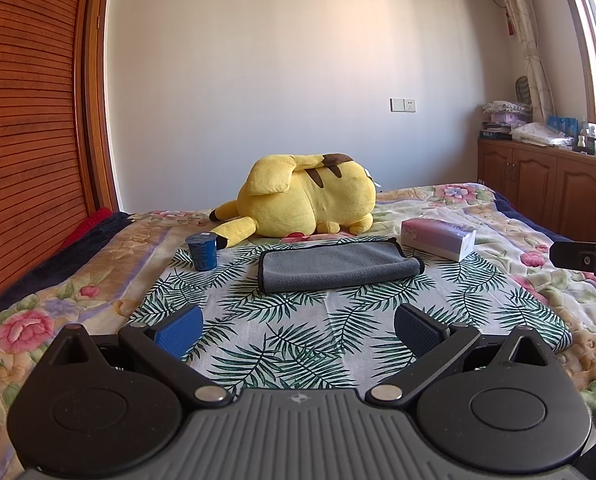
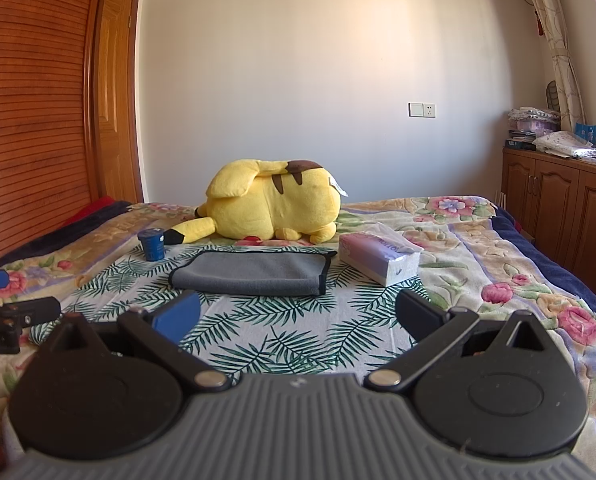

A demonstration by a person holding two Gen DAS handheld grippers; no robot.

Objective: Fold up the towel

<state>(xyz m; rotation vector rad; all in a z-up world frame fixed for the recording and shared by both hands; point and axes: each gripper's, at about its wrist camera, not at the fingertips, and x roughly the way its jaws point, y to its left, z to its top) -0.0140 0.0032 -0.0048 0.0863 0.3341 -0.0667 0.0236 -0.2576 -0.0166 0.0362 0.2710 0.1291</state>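
A grey towel with a dark edge [image 1: 338,266] lies folded in a flat rectangle on a palm-leaf cloth [image 1: 298,332] on the bed; it also shows in the right wrist view [image 2: 253,274]. My left gripper [image 1: 298,330] is open and empty, hovering well short of the towel's near edge. My right gripper [image 2: 298,318] is open and empty, also short of the towel. The right gripper's side shows at the left wrist view's right edge [image 1: 590,258]. The left gripper shows at the right wrist view's left edge [image 2: 5,312].
A yellow plush toy [image 1: 310,200] lies behind the towel. A blue cup [image 1: 203,252] stands at the towel's left. A tissue box [image 1: 438,238] sits at its right. A wooden wardrobe [image 1: 29,120] is on the left, cabinets [image 1: 546,192] on the right.
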